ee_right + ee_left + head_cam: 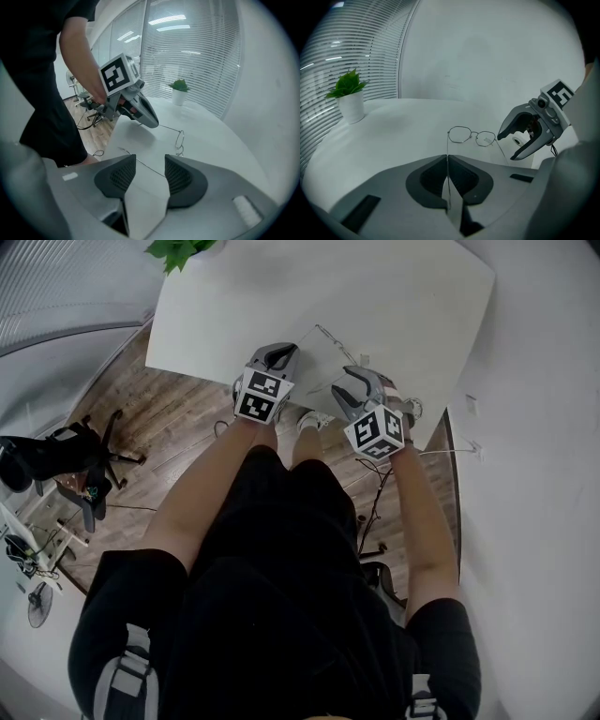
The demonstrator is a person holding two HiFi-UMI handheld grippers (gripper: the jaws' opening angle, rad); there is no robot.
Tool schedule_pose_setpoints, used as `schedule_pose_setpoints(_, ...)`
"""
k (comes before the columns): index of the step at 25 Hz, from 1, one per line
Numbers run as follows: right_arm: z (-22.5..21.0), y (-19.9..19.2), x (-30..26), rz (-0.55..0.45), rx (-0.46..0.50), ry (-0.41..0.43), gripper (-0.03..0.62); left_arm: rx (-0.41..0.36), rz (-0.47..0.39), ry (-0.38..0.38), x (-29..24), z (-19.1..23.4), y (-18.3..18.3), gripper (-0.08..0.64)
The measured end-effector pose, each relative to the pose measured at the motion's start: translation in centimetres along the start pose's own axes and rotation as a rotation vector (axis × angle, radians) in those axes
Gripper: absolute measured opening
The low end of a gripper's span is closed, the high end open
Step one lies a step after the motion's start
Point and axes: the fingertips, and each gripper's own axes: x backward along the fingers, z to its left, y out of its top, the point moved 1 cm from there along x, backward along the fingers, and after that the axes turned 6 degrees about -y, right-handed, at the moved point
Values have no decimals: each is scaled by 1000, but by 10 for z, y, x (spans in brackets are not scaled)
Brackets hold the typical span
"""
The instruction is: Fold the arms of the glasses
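A: Left gripper (447, 158)?
B: Clamped, jaws together on one arm (447, 146) of the glasses (461, 134). The wire runs straight from the hinge into the seam between the pads. Its ear end is swallowed there, can't see it.
A: Right gripper (150, 161)?
B: Jaws apart. The other arm (151, 168) crosses the gap at a slant, with its ear tip poking out past one jaw. The pads aren't closed on it. Whether the wire brushes a pad — too thin to tell.
A: Where's the frame?
B: Out in front of both grippers, over the white table (393, 136) near its front edge, both arms spread. Rims are upright. It looks set down on the tabletop, but the contact line is too fine to be sure.
A: Head view any help?
B: Little. The gripper bodies cover the jaws, and the glasses show only as a faint wire between them. The right gripper view gets the rims nearly edge-on, one behind the other.
A: Anything else?
B: Potted plant (349, 93) at the table's far left, well apart from the glasses. Office chair (66, 460) on the wood floor (187, 423) — dark, hard to make out.
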Motion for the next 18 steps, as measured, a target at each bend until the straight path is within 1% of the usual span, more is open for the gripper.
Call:
schedule_pose_setpoints(3, 7, -3, -6, 34, 93, 5, 202, 1, -4, -1, 1, 0, 2, 17)
schedule_pose_setpoints(5, 8, -2, -9, 49, 136, -5, 157, 2, -3, -2, 2, -1, 2, 16)
schedule_pose_setpoints(6, 8, -1, -11, 50, 143, -11, 133, 4, -2, -3, 2, -1, 1, 15)
schedule_pose_setpoints(7, 7, 1, -12, 50, 141, -18, 107, 7, -2, -4, 2, -1, 1, 15)
schedule_pose_setpoints(8, 5, 3, -13, 50, 134, -26, 95, 10, -2, -6, 3, 0, 1, 15)
schedule_pose_setpoints(14, -8, 6, -20, 73, 80, -77, 94, 34, -16, -7, 3, 2, 0, 17)
schedule_pose_setpoints(18, -12, 10, -24, 71, 74, -91, 94, 53, -17, -2, 4, 4, 1, 15)
